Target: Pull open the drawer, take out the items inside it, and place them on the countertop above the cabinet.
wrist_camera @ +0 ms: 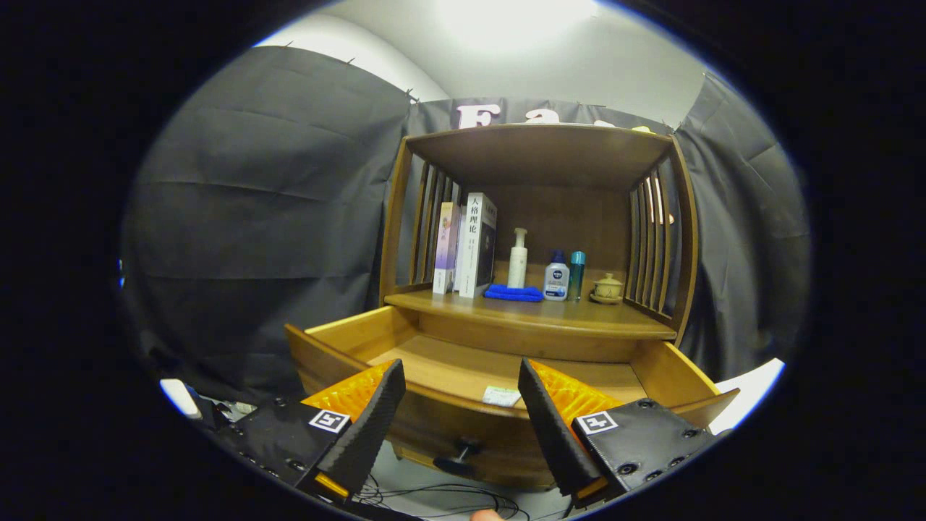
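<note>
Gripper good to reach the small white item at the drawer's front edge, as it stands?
Probably yes. The drawer is pulled open, the gripper is open and empty, and the white item lies just ahead between the fingers, with nothing over it. Only the drawer's front wall needs clearing from above.

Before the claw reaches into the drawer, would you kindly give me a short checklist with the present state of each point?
1. Drawer pulled open: ok, its interior is exposed.
2. Claw open and empty: ok, the fingers stand wide apart with nothing between them.
3. Item in sight: ok, a small white packet lies on the drawer floor by the front wall, just ahead of the fingers.
4. Other items in the drawer: cannot tell, the fingers hide the front corners.
5. Room on the countertop: ok, the front strip is bare before the books, blue cloth and bottles.
6. Knob clear of the claw: ok, it sits below the fingers.
</note>
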Demonstrator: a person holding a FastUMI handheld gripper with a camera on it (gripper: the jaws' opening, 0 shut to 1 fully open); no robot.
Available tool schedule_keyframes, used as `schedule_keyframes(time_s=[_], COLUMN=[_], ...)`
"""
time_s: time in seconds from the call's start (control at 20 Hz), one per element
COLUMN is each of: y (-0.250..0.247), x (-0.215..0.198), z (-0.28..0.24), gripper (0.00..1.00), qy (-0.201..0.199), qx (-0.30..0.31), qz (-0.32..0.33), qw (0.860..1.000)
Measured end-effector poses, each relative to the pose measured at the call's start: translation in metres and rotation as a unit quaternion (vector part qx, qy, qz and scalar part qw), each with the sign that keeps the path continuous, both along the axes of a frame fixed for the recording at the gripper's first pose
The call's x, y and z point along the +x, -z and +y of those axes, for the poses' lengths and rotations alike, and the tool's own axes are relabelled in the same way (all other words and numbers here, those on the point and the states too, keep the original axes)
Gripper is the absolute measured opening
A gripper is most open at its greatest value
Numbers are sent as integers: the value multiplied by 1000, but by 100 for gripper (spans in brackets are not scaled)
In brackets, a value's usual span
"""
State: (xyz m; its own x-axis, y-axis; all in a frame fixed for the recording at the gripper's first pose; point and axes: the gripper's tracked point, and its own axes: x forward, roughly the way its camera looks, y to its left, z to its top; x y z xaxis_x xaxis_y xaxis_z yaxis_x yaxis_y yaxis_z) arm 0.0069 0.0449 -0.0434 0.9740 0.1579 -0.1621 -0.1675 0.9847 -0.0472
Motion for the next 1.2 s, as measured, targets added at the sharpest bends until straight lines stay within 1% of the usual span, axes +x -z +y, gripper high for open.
schedule_keyframes(time_s=[0.2,0.35,0.5,0.6,0.8,0.95,1.0,1.05,1.2], y=[-23,-31,-29,-18,20,48,55,61,78], x=[36,66,95,113,128,136,140,142,140], z=[-8,-19,-23,-31,-28,-31,-34,-34,-29], gripper=[98,98,98,98,98,98,98,98,99], qy=[-5,-3,-17,-23,-44,-56,-54,-62,-85], qx=[30,29,27,8,-13,-39,-52,-59,-71], qz=[26,60,109,147,244,297,310,324,379], qw=[999,998,994,989,969,952,948,942,919])
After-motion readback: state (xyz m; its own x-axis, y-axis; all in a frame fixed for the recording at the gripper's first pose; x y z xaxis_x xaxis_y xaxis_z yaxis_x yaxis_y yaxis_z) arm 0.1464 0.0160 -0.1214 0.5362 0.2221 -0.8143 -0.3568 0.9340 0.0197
